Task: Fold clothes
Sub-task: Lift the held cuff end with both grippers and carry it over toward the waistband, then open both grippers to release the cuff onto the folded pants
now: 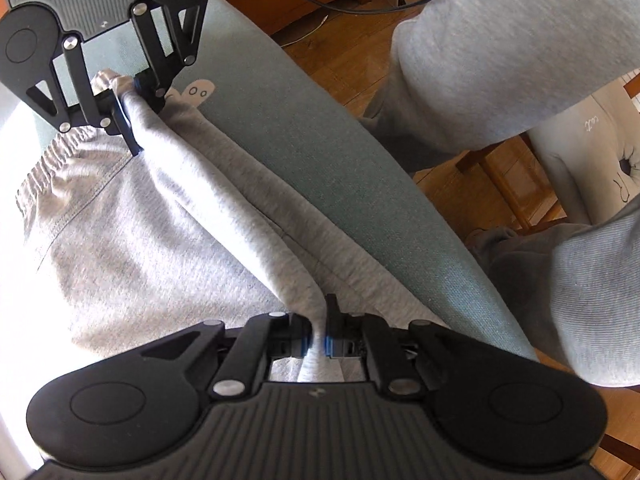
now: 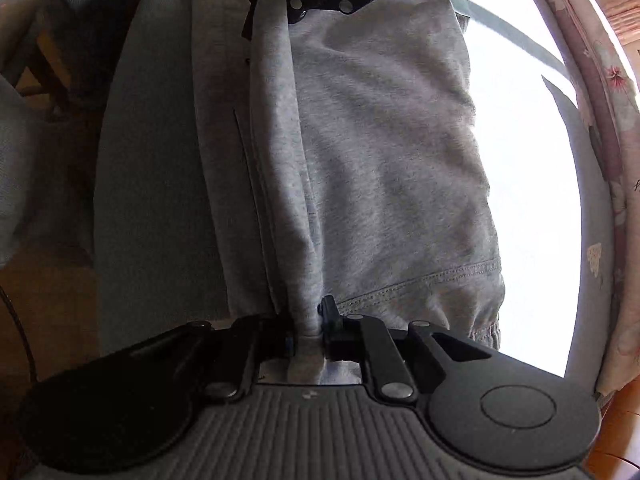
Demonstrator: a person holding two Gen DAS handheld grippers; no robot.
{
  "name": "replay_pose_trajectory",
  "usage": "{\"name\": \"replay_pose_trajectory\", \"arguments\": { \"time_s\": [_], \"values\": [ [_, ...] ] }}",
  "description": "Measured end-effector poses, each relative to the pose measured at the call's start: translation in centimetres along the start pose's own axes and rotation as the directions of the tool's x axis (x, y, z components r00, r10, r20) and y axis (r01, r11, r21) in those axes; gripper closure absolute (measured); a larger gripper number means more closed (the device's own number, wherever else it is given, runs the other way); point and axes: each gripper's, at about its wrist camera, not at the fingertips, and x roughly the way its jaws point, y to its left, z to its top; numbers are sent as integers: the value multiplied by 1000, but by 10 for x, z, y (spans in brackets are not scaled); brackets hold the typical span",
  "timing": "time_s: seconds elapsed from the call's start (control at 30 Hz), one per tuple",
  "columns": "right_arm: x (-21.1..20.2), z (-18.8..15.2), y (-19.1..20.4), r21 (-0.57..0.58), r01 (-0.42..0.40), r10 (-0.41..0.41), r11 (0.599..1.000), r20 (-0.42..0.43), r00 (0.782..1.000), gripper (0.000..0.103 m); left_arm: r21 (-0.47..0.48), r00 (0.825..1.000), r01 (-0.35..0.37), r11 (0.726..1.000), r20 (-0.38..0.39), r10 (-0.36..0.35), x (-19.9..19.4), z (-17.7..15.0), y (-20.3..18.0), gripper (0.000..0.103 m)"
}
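Grey sweatpants (image 1: 132,240) lie on a table covered with a teal cloth (image 1: 312,168), the garment running lengthwise between the two grippers. Elastic waistband (image 1: 52,168) is bunched at the far left in the left wrist view. A long raised fold of the fabric runs from one gripper to the other, pulled up off the rest of the garment.

Left gripper (image 1: 318,340): jaws nearly closed, blue-edged pads pinching a narrow ridge of the grey fabric. Pointing down at the table.

Right gripper (image 2: 310,334): jaws also nearly closed, clamped on a bunched ridge of the same fabric, which is squeezed into a thin column between the fingers. Seen from the left wrist view it sits at the upper left (image 1: 120,104), holding the cloth next to the waistband end.

In the right wrist view a stitched hem seam (image 2: 420,284) crosses the garment just right of the gripper. The right part of the table is washed out by strong sunlight; detail there cannot be read. A floral-patterned edge (image 2: 608,120) curves along the far right.

Beyond the table edge: wooden floor (image 1: 344,52), the person's grey-trousered legs (image 1: 500,60), a black cable (image 1: 340,4), and a wooden chair (image 1: 516,192).
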Motion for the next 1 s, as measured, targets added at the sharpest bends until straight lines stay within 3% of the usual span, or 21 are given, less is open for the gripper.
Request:
{"name": "replay_pose_trajectory", "arguments": {
  "time_s": [0.07, 0.13, 0.2, 0.3, 0.5, 0.6, 0.67, 0.73, 0.77, 0.83, 1.0],
  "values": [
    [1, 2, 0, 9, 10, -10, 1000, -7, 1000, 84, -24, 1000, -10, 1000, 0, 10, -4, 0, -10, 92],
    [-5, 3, -4, 51, -8, 8, 999, -1, 1000, 75, -65, 1000, -18, 998, 8, 19, -10, -2, -9, 91],
    [-14, 0, -12, 120, -44, 44, 992, 3, 999, 57, -122, 999, -10, 992, 32, 14, -21, -6, -7, 88],
    [-29, -5, -21, 217, -88, 92, 972, -7, 996, 56, -232, 997, 26, 972, 81, -7, -41, -16, -4, 77],
    [-77, -21, -27, 413, -103, 139, 905, -59, 988, 56, -431, 991, 31, 902, 132, 29, -83, -50, 7, 70],
    [-109, -27, -35, 581, -109, 145, 807, -16, 989, 56, -578, 982, 8, 816, 160, 103, -86, -85, 29, 57],
    [-116, -32, -50, 688, -130, 132, 714, 50, 990, 56, -677, 974, 5, 736, 170, 150, -86, -106, 38, 55],
    [-103, -29, -66, 767, -163, 120, 620, 112, 986, 56, -774, 974, 26, 633, 161, 157, -73, -93, 39, 55],
    [-94, -27, -71, 790, -182, 121, 585, 137, 983, 57, -799, 974, 32, 601, 160, 160, -66, -93, 41, 56],
    [-66, -23, -75, 820, -223, 139, 526, 176, 975, 57, -837, 976, 49, 546, 157, 153, -63, -102, 46, 56],
    [-12, -30, -58, 854, -279, 194, 440, 213, 958, 57, -900, 993, 32, 435, 77, 87, -19, -96, 43, 55]
  ]
}}
